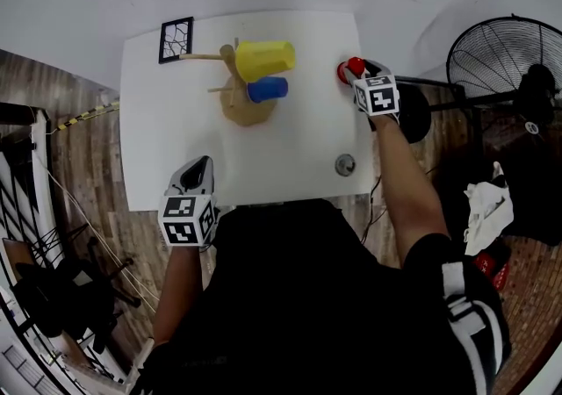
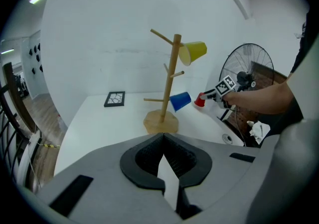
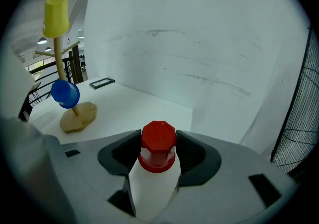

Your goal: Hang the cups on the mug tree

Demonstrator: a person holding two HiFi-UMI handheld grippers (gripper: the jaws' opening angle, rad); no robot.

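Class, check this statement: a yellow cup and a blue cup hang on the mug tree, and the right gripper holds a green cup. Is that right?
Not quite. The cup held by the right gripper is a red cup, not green; the right gripper view shows it between the jaws. The rest stands: the yellow cup and the blue cup hang on the mug tree.

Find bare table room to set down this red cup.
Widest bare patch: the table's near middle, between the mug tree base and the left gripper. Also free: between the tree and the red cup. Crowded: the far edge around the black frame, yellow cup and blue cup.
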